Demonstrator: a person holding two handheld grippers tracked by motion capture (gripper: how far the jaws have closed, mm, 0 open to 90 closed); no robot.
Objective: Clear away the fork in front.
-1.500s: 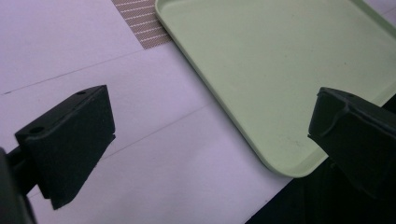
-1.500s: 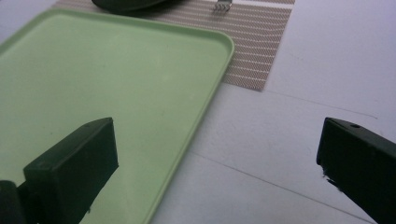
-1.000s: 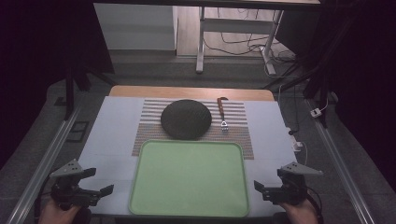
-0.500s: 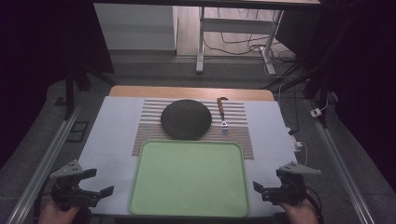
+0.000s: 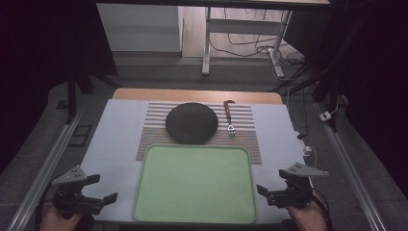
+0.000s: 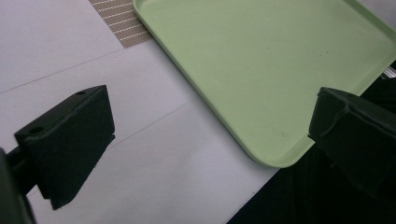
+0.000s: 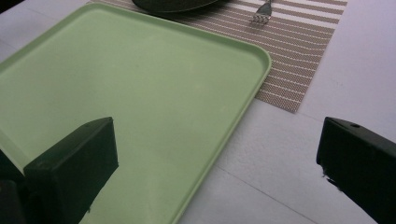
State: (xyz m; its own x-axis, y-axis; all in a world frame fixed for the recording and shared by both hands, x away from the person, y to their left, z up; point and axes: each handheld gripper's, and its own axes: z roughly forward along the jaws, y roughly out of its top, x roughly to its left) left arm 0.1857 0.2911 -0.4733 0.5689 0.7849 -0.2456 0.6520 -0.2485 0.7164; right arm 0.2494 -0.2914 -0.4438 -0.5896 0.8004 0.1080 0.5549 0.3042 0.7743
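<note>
The high view looks down from the near side; both gripper views sit close, sharing the green tray (image 5: 195, 185).

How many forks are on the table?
1. The fork lies on the striped placemat, just right of the dark round plate, behind the green tray. Nothing seems to hide another.

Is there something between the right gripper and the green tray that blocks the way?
Nothing visible does. The right gripper hangs open just off the right edge of the green tray, with bare white table between them. The plate and fork lie farther back, on the striped mat.
</note>
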